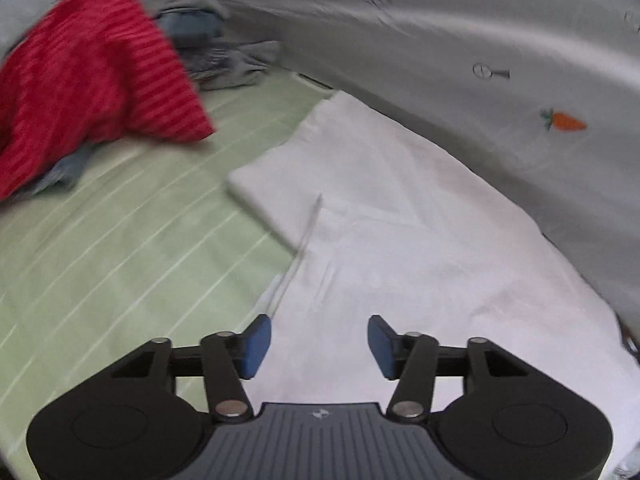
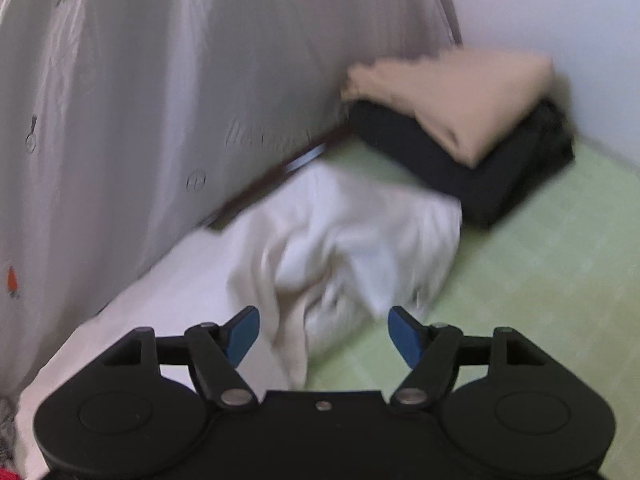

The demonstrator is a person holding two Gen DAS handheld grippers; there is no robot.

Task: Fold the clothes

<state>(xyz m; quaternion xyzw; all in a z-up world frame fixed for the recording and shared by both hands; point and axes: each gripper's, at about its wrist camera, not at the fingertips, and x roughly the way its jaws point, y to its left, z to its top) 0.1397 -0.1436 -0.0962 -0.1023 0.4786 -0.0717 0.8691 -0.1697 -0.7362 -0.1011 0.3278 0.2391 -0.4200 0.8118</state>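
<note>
A white garment (image 1: 400,240) lies spread on the green striped bed sheet (image 1: 120,248), one part folded over toward the left. My left gripper (image 1: 319,346) is open and empty just above its near part. In the right wrist view the same white garment (image 2: 340,248) is bunched and rumpled at its far end. My right gripper (image 2: 323,340) is open and empty over that bunched end, near the garment's edge with the green sheet (image 2: 540,280).
A red striped garment (image 1: 88,80) and a heap of grey-blue clothes (image 1: 208,40) lie at the far left. A grey curtain with carrot prints (image 1: 480,60) hangs along the bed. A folded beige garment (image 2: 460,92) rests on a folded black one (image 2: 480,172) at the far right.
</note>
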